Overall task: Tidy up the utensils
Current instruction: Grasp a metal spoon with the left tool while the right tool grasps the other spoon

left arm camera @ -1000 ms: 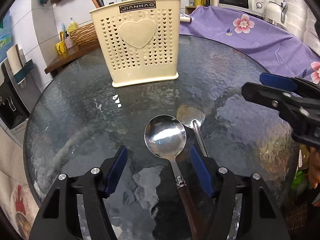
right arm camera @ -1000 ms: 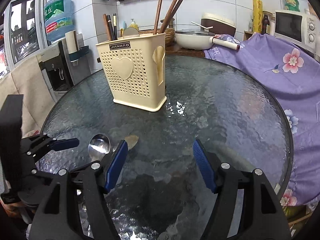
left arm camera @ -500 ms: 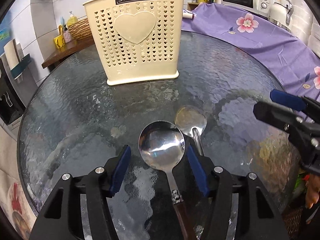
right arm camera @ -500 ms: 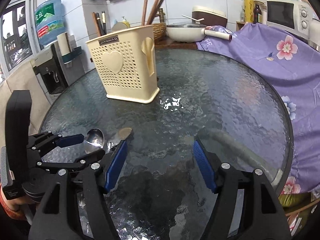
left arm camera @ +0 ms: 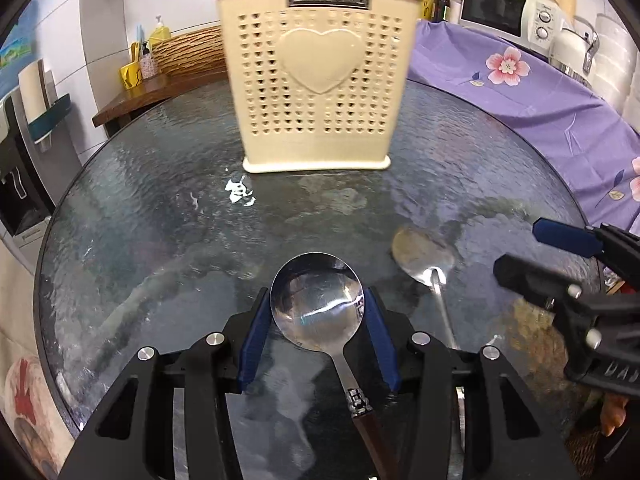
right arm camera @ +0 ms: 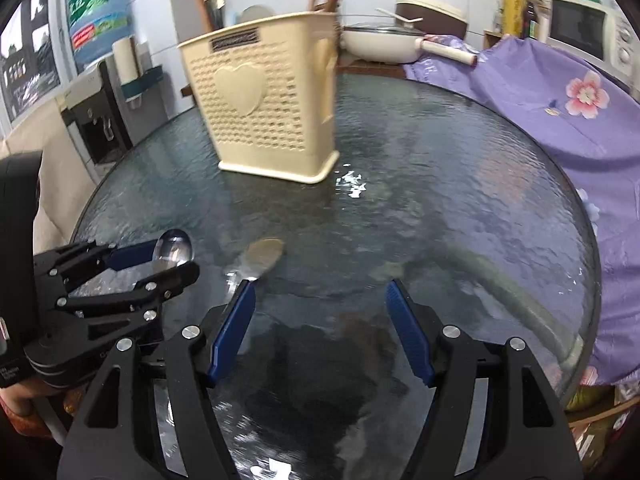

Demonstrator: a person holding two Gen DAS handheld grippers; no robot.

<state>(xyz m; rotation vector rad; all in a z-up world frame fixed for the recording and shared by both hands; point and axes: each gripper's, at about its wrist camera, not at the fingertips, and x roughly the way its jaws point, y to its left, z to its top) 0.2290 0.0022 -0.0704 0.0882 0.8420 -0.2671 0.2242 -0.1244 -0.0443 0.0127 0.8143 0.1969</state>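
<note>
A large steel spoon (left arm camera: 318,306) with a dark wooden handle sits between the blue pads of my left gripper (left arm camera: 318,334), which is shut on its bowl. The spoon bowl also shows in the right wrist view (right arm camera: 173,249). A second, smaller metal spoon (left arm camera: 424,258) lies on the glass table to its right; it shows in the right wrist view (right arm camera: 262,255) too. A cream perforated utensil holder (left arm camera: 318,76) with a heart stands upright at the table's far side, with sticks in it. My right gripper (right arm camera: 320,330) is open and empty over the glass.
The round textured glass table (left arm camera: 160,216) has a dark rim. A purple flowered cloth (left arm camera: 520,88) covers the furniture at the right. A microwave (left arm camera: 504,10) and a white pan (right arm camera: 380,42) stand behind. A water dispenser (right arm camera: 96,120) is at the left.
My left gripper has closed in on the large spoon's bowl and moved forward toward the holder. The right gripper has also come closer to the holder and stays open.
</note>
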